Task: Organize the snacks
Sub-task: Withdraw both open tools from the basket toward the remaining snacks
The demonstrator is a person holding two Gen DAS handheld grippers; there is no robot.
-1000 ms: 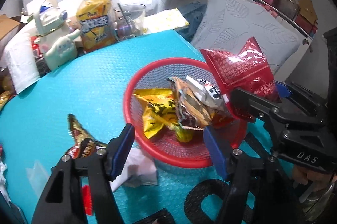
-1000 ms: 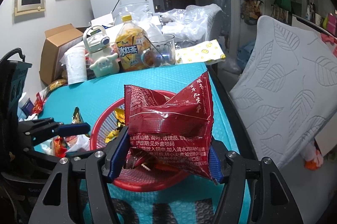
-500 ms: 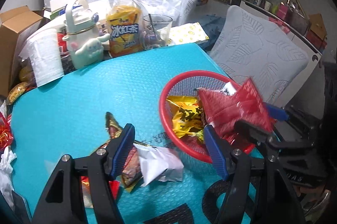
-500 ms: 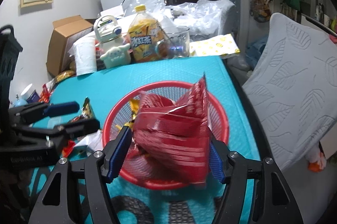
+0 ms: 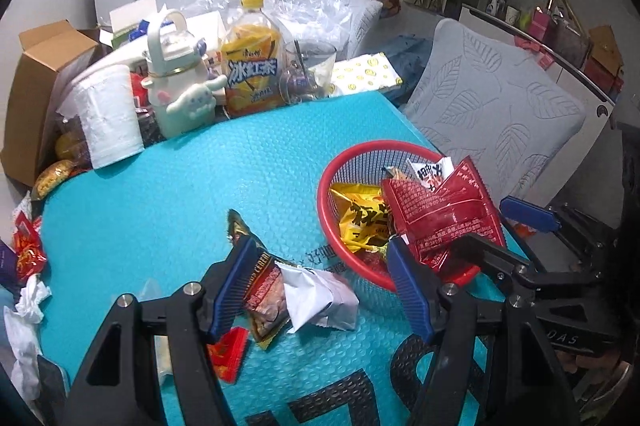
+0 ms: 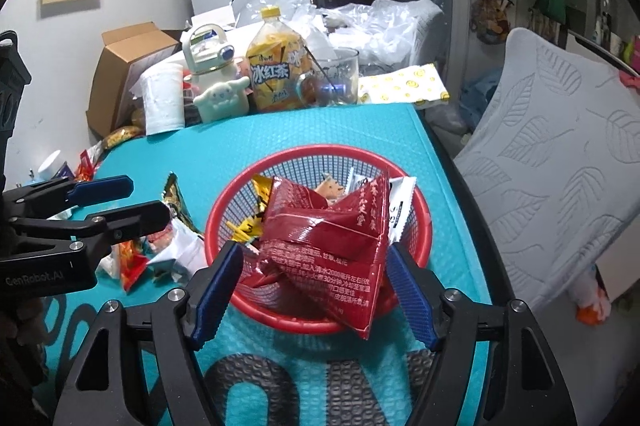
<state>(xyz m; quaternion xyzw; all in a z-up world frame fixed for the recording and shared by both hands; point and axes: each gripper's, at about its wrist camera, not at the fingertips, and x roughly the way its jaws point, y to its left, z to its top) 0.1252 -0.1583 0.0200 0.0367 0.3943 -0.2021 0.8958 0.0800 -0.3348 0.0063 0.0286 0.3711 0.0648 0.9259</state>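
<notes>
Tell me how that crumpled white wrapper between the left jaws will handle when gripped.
The white wrapper is creased and folded, so it will likely crush flat rather than hold shape. It looks thin, probably very light. Its glossy film may slip, and it overlaps the brown packet, which might drag along.

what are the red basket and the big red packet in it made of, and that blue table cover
Red basket: looks like moulded plastic, a smooth solid rim over a fine open mesh wall.
Red packet: probably glossy plastic or foil-laminate film; it creases sharply, glints, and carries white printed text.
Blue table cover: seems a soft plastic or foam mat, matte, embossed all over with small bumps. The exact material is uncertain.
</notes>
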